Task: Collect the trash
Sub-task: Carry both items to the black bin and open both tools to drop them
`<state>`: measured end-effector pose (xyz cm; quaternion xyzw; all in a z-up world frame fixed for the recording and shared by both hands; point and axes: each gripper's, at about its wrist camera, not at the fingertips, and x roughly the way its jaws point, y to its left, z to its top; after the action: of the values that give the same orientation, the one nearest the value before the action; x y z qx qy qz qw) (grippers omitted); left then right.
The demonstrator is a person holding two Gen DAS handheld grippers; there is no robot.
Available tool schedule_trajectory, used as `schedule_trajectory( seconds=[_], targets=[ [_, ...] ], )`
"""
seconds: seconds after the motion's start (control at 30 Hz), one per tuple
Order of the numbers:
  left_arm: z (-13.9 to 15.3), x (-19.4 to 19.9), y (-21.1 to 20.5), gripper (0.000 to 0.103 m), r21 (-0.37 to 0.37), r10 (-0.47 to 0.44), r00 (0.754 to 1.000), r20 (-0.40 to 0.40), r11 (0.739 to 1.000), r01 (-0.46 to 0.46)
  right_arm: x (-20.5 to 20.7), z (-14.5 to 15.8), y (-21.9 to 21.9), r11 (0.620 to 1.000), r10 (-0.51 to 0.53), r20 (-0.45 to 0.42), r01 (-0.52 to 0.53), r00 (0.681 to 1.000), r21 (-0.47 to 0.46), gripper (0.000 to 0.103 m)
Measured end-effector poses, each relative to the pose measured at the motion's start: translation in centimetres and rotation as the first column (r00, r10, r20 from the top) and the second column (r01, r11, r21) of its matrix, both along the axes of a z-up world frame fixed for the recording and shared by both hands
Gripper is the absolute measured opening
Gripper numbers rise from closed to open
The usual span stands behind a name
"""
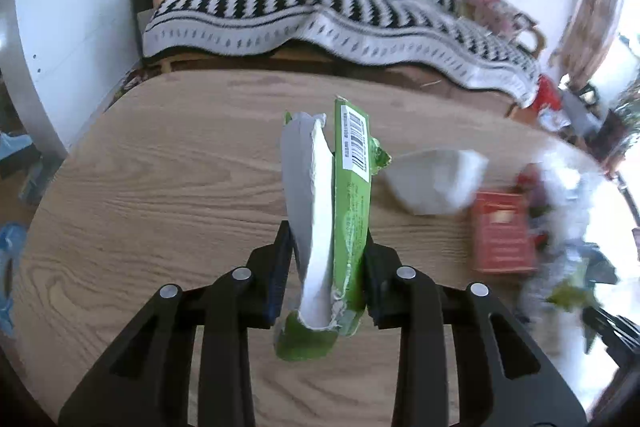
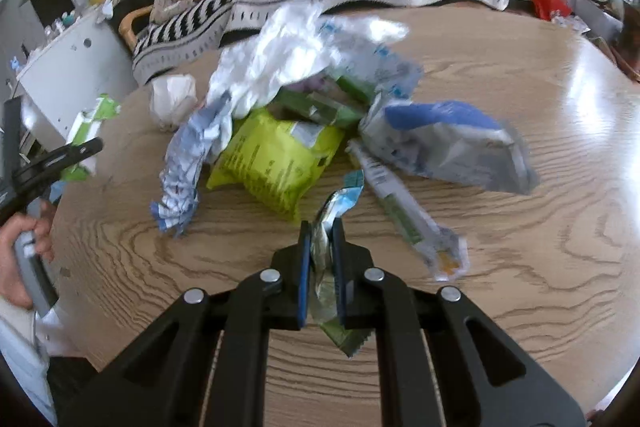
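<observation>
Trash is being gathered from the wooden counter [image 1: 160, 187], and both grippers are carrying a piece. In the left wrist view the left gripper [image 1: 326, 267] is clamping a torn green carton [image 1: 352, 195] at the centre of the frame, the flattened box standing up between the pads with its white inside and barcode showing. In the right wrist view the right gripper [image 2: 322, 267] is pinching a small foil wrapper [image 2: 332, 227] at lower centre, the jaws drawn nearly together on it. The heap [image 2: 312, 99] of bags and packets is lying in the middle of that frame, with a white wad [image 2: 172, 99] to its upper left and a long packet [image 2: 404, 211] just right of the wrapper. A red box [image 1: 502, 235] is sitting at the right of the left view, near the wad. The step in hand looks like the pick-up itself: two items gripped, most still lying loose. No bin or bag is showing in either view, so the next move is probably calling for carrying both pieces off without loosening the light wrapper, then coming back for the heap.
</observation>
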<state>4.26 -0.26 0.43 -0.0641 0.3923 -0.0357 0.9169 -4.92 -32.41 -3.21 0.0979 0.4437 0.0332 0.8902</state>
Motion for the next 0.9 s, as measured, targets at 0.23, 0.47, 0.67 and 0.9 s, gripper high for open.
schedule_trajectory(
  seconds=[0.23, 0.47, 0.67, 0.9],
  targets=[
    [5.7, -9.8, -9.5, 0.031, -0.069, -0.225, 0.969, 0.103, 0.97, 0.232, -6.4, 5.2, -4.3, 0.994, -0.102, 0.142, 0.096, 0.985, 0.051, 0.011],
    [5.3, -21.0, -25.8, 0.032, -0.112, -0.568, 0.823, 0.029, 0.816, 0.567, -20.0, 7.4, -11.4, 0.974, -0.223, 0.2, 0.224, 0.954, 0.015, 0.011],
    [-5.4, -30.1, -39.1, 0.032, -0.207, -0.738, 0.63, -0.243, 0.674, 0.709, -28.5, 0.0, -19.1, 0.916, -0.397, 0.013, 0.395, 0.918, 0.062, 0.011],
    [-14.7, -34.0, -45.7, 0.032, -0.185, -0.753, 0.5, -0.428, 0.614, 0.767, -32.9, -9.4, -24.0, 0.864, -0.463, -0.2, 0.49, 0.863, 0.116, 0.011]
  ],
)
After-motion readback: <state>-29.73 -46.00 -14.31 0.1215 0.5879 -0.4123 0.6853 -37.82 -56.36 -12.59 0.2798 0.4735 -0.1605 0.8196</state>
